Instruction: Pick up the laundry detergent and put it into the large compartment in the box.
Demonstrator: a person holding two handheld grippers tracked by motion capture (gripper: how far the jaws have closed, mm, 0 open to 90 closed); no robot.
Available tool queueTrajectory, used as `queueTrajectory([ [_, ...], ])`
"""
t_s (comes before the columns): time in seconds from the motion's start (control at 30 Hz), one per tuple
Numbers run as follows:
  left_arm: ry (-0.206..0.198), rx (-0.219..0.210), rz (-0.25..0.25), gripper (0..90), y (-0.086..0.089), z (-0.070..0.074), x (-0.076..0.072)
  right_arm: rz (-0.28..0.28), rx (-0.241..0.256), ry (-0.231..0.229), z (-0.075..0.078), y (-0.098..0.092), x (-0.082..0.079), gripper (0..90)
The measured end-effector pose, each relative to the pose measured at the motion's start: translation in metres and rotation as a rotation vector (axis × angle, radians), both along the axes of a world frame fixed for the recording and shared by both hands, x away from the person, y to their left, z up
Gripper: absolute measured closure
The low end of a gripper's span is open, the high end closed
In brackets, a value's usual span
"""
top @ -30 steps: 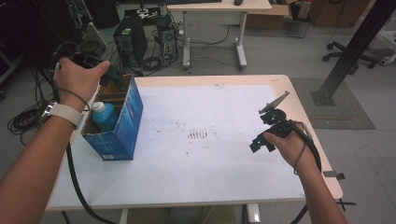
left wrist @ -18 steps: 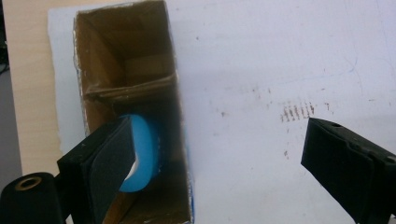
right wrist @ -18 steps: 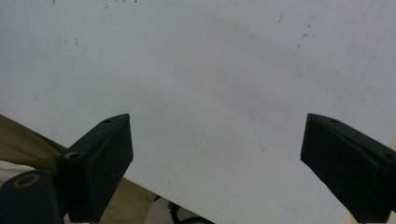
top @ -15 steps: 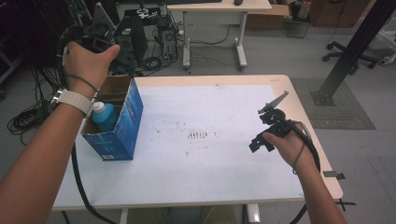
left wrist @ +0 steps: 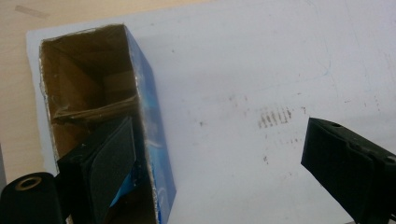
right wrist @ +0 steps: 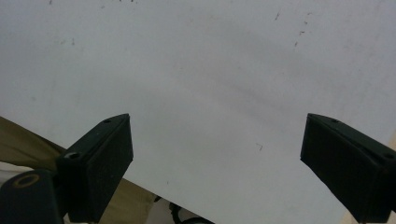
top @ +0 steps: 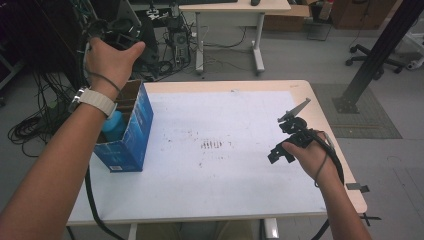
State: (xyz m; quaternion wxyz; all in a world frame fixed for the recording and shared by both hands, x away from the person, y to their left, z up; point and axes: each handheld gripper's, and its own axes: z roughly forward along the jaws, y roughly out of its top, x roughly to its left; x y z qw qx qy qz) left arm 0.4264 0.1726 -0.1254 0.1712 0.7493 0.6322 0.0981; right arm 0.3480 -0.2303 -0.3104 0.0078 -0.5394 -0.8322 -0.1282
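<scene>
Both hand-held grippers, left (left wrist: pixel 210 163) and right (right wrist: pixel 212 168), are gaping empty over the white-papered wooden counter (top: pixel 225 120), its open-topped blue cardboard box (top: pixel 131 135) sitting at the left edge.

The high view looks forward and down from above the person's side, taking in the whole counter (top: pixel 225 210) from some way off. The left gripper view hangs above the blue box (left wrist: pixel 154 154), which sits at left in the frame, looking down into its open top. The right gripper view faces the white sheet (right wrist: pixel 210 70) from close. All three views share that sheet.
</scene>
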Motion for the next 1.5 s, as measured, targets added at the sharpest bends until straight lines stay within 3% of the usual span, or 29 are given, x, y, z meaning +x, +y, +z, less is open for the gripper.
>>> queueTrajectory([
  [0.57,-0.003,-0.02,-0.046,10.0,-0.031,-0.012,0.005,-0.003,0.003,-0.001,0.0,-0.002,-0.001,9.0],
  [0.87,0.022,-0.016,-0.08,10.0,-0.052,-0.026,0.009,-0.003,0.007,-0.002,-0.001,-0.001,-0.002,8.9],
  [1.33,0.03,-0.011,-0.103,10.0,-0.07,-0.041,0.012,-0.013,0.008,-0.008,0.001,-0.003,-0.006,8.9],
  [1.5,0.035,-0.03,-0.105,10.0,-0.075,-0.049,0.011,-0.007,0.009,-0.009,0.001,-0.002,-0.007,8.9],
])
